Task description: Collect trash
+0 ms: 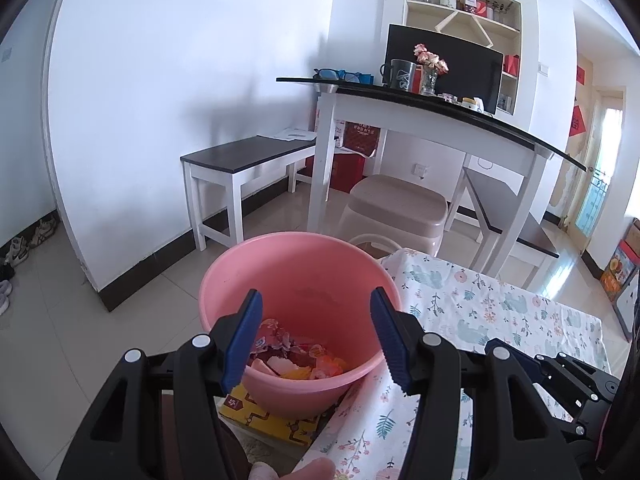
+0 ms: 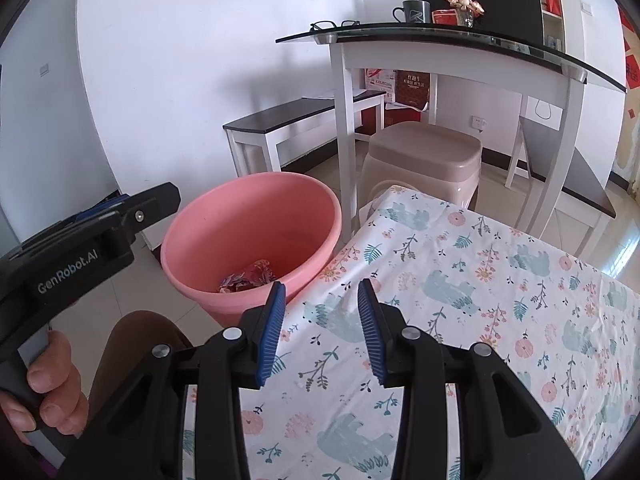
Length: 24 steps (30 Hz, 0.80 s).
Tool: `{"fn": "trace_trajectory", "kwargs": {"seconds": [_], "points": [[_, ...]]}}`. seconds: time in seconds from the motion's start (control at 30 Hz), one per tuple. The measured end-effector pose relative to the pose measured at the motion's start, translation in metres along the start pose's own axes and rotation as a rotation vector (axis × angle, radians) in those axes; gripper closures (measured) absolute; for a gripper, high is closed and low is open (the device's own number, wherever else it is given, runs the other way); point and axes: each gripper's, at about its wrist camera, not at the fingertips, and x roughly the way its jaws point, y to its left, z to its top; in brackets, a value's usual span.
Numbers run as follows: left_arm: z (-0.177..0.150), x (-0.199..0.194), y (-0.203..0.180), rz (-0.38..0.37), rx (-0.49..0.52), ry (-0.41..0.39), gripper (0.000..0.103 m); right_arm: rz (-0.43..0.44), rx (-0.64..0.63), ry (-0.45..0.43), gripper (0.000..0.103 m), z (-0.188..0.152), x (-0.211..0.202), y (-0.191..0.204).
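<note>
Several crumpled wrappers already down in the pink basin, just ahead of and below the left gripper: red-patterned foil, orange and yellowish scraps, heaped on the bottom. No loose trash visible anywhere on the floral tablecloth ahead of the right gripper or out to its right, as far as either wrist view reached. Judged from that, close to finished, with perhaps nothing left on the cloth; whatever lay behind the grippers or off the near edge stayed unseen, so not certain. Left gripper spread wide, blue pads well apart, nothing between them, fingertips hanging over the basin's near rim and touching neither rim nor contents. Right gripper parted to a moderate gap, narrower than the left, also empty, poised above the cloth near its left edge without contact that could be made out. Same basin seen from the right wrist view, ahead and to the left of the right gripper, beside the table edge, with a red wrapper showing inside. Yellow box under the basin, below the left gripper's fingers. Bare hand wrapped around the left gripper's handle, off to the right gripper's left.
</note>
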Motion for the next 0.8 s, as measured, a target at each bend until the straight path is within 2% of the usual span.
{"fn": "trace_trajectory", "kwargs": {"seconds": [0.8], "points": [[-0.001,0.001,-0.013,-0.004,0.039,0.006,0.048,0.002,0.012,0.002,0.065,-0.003,-0.004,-0.006]]}}
